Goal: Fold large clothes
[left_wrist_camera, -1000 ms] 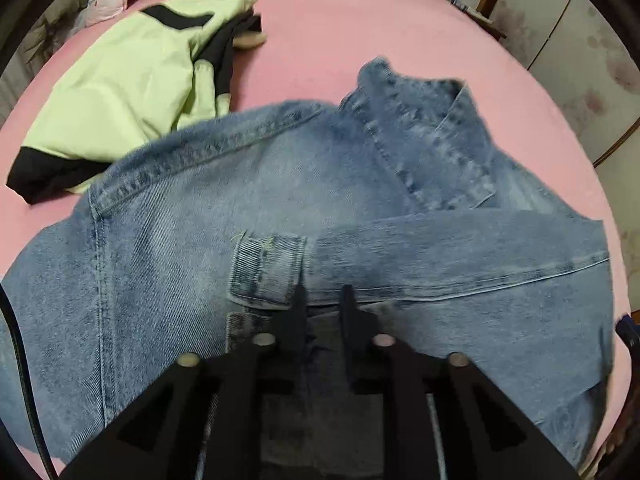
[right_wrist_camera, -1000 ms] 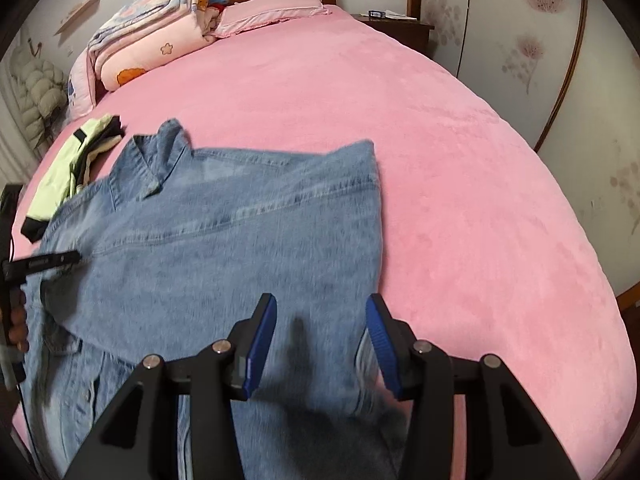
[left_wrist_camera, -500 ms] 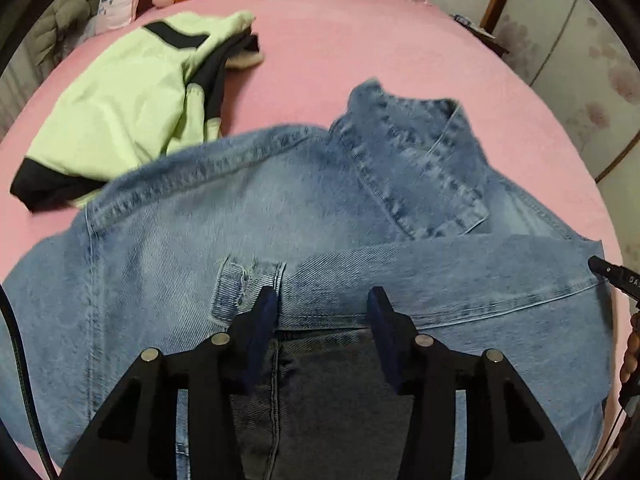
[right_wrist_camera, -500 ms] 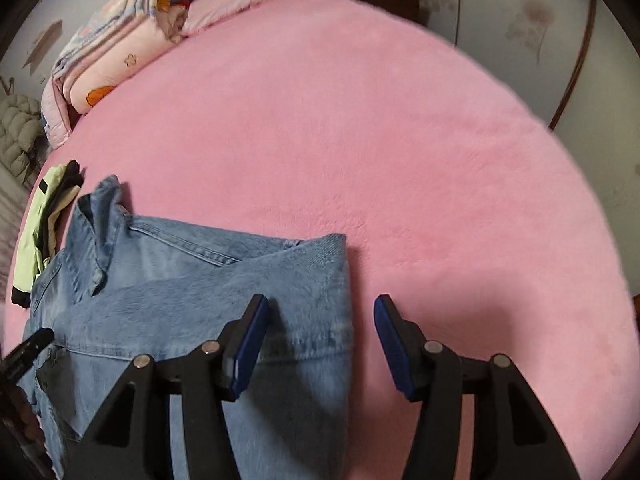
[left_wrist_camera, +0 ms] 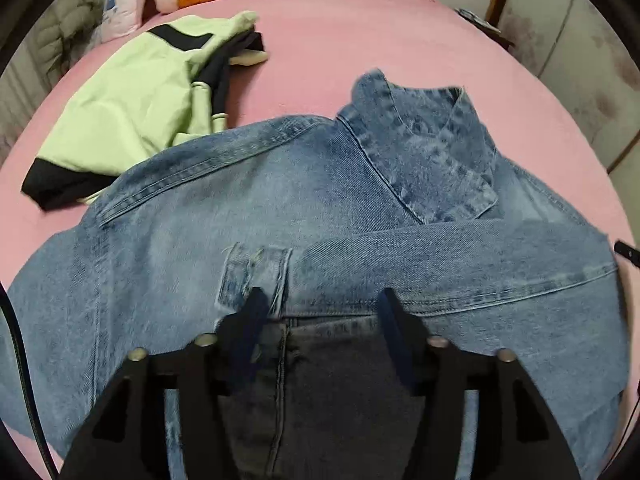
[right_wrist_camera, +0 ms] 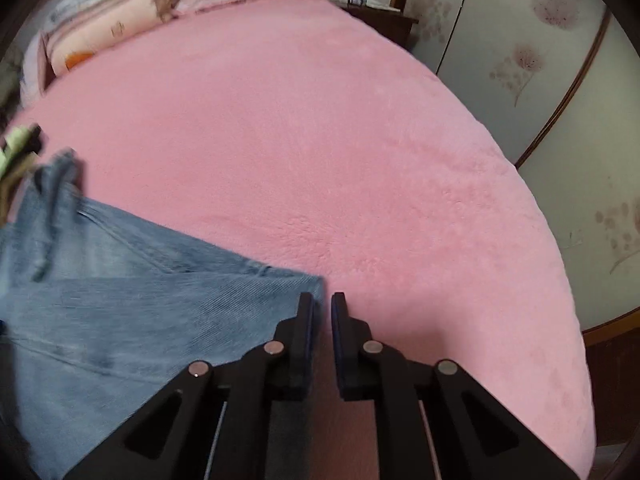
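A blue denim jacket (left_wrist_camera: 280, 200) lies back up on the pink bed (right_wrist_camera: 320, 140), collar (left_wrist_camera: 432, 160) toward the headboard. One sleeve is folded across its back and ends in a cuff (left_wrist_camera: 256, 268). My left gripper (left_wrist_camera: 320, 294) hovers just below that cuff; its jaws are opening and stand wide, off the cloth. My right gripper (right_wrist_camera: 322, 298) is at the jacket's (right_wrist_camera: 120, 300) right corner. Its jaws are closing to a narrow slit on the edge of that corner. Its tip also pokes in at the far right of the left wrist view.
A light green and black garment (left_wrist_camera: 132, 120) lies crumpled beyond the jacket on the left. Folded quilts and pillows (right_wrist_camera: 108, 20) are stacked at the headboard. Bare pink bed stretches right of the jacket. Floral wardrobe doors (right_wrist_camera: 540, 60) and a nightstand (right_wrist_camera: 380, 20) border the bed.
My left gripper let go of the sleeve cuff and spread its jaws. My right gripper slid right off the jacket's back to its right corner and closed there.
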{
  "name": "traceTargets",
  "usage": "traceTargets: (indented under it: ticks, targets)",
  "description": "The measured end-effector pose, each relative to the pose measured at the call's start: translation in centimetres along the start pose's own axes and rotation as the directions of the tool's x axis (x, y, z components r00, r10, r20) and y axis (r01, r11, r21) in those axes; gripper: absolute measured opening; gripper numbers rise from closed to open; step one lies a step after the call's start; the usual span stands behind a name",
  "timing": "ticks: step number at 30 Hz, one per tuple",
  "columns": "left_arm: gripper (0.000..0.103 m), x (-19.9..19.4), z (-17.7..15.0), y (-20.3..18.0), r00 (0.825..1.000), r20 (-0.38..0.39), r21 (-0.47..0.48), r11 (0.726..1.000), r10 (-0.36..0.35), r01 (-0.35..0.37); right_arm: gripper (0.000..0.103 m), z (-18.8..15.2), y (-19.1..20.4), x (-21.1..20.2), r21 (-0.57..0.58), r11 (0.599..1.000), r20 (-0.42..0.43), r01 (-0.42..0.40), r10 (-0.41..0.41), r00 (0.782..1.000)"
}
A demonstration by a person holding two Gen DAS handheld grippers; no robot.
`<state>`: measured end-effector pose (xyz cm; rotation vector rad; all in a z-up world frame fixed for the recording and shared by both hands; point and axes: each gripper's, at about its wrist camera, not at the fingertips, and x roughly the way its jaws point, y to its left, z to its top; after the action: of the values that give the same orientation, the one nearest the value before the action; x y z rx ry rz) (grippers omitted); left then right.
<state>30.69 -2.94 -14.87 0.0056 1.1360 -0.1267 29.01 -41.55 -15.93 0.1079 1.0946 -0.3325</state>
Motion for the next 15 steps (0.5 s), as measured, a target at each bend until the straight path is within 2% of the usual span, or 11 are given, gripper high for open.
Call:
traceTargets:
  ticks: [1, 3, 9, 15]
  targets:
    - [0.062, -0.6, 0.0, 0.1, 1.0, 0.01, -0.009, 1.0, 0.0, 0.0, 0.01, -0.2, -0.3, -1.0, 0.025, 0.999, 0.004, -0.038, 0.038, 0.999]
    - [0.071, -2.0, -0.1, 0.4, 1.0, 0.023, -0.018, 1.0, 0.004, -0.003, 0.012, -0.9, -0.9, -2.9, 0.062, 0.993, 0.016, -0.099, 0.099, 0.995]
    - [0.075, -7.9, -0.7, 0.5, 0.996, 0.085, 0.001, 1.0, 0.027, -0.027, 0.029, -3.0, -0.6, -9.2, 0.098, 0.975, 0.076, -0.198, 0.191, 0.979]
    - [0.082, -14.8, -1.9, 1.3, 0.986, 0.166, 0.006, 1.0, 0.007, -0.008, 0.03, -6.1, 1.1, -15.0, 0.06, 0.961, 0.125, -0.269, 0.26, 0.958]
